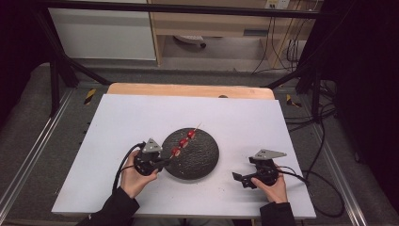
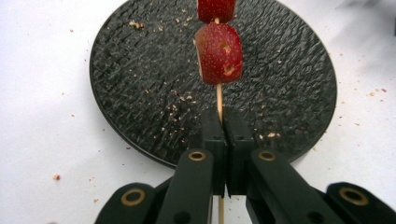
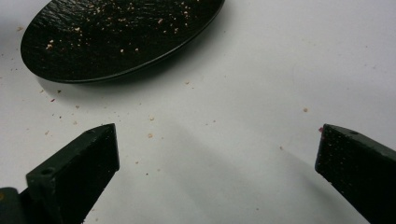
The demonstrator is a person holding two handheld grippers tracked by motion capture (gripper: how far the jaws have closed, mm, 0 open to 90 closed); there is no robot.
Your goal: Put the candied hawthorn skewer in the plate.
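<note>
A wooden skewer (image 1: 184,139) (image 2: 219,100) threaded with three red strawberry pieces (image 1: 183,142) (image 2: 218,52) is held over a round black textured plate (image 1: 200,160) (image 2: 140,84) (image 3: 93,42). My left gripper (image 1: 162,162) (image 2: 226,128) is shut on the skewer's bare lower end, at the plate's left rim. The skewer slants up and away to the right. My right gripper (image 1: 238,178) (image 3: 217,156) rests on the white table to the right of the plate, jaws wide apart with nothing between them.
The white tabletop (image 1: 131,117) is sprinkled with small crumbs (image 3: 149,135) around the plate. A wooden board edge (image 1: 188,89) runs along the table's far side. Cables (image 1: 324,188) trail off the right edge.
</note>
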